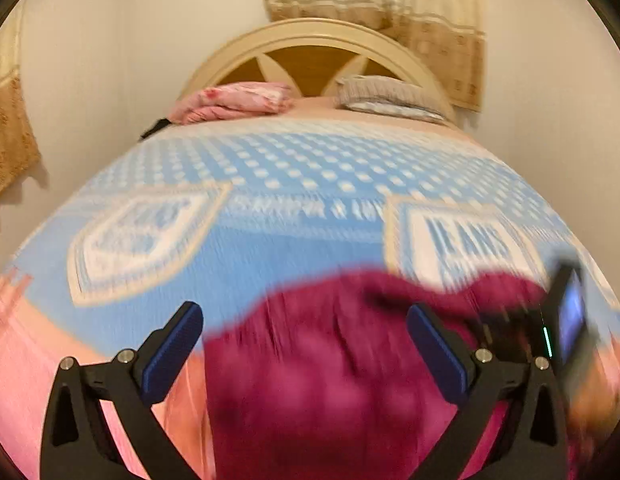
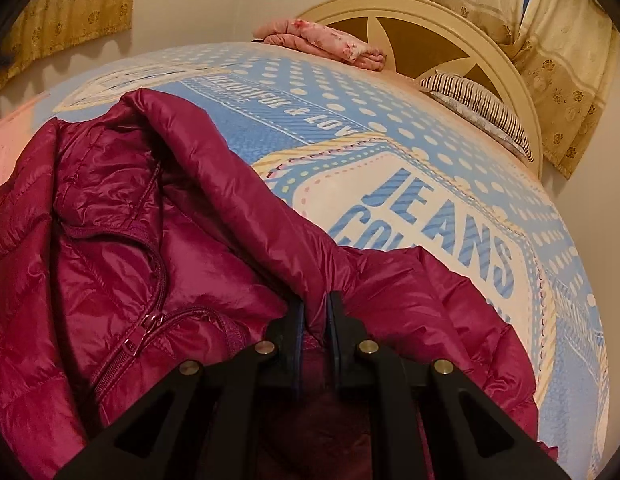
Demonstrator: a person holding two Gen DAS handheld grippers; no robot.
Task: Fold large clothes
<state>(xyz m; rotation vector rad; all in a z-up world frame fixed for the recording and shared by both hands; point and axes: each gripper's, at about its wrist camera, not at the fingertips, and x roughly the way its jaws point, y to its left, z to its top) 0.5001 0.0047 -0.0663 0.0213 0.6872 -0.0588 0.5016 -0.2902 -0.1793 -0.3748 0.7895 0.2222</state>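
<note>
The jacket [image 2: 157,264], a shiny magenta quilted one, lies crumpled on the near part of the bed [image 2: 450,152], over a blue cover printed with white dots and a large cream badge [image 2: 430,216] reading JEANS. Its zip [image 2: 149,320] runs open down the left half, and a puffed fold rises from the middle toward the far left. The right gripper [image 2: 314,312] is clenched on a ridge of the jacket, its two black fingers pressed together with the cloth pinched between them; the fabric rises to that pinch and falls away on both sides, covering the lower edge of the badge. The left gripper [image 1: 305,344] is released, its blue-padded fingers spread wide with nothing between the pads; the jacket [image 1: 330,380] sits below and beyond them, much blurred in this view, and whether the pads touch it cannot be told. At the right of the left wrist view a dark device [image 1: 566,316] with a lit screen, likely the other gripper's body, stands over the jacket's edge. Far up the bed a folded pink quilt [image 2: 330,42] and a striped pillow [image 2: 482,112] lie against the curved cream headboard [image 2: 430,20]. Patterned yellow curtains [image 2: 558,52] hang on the wall behind
</note>
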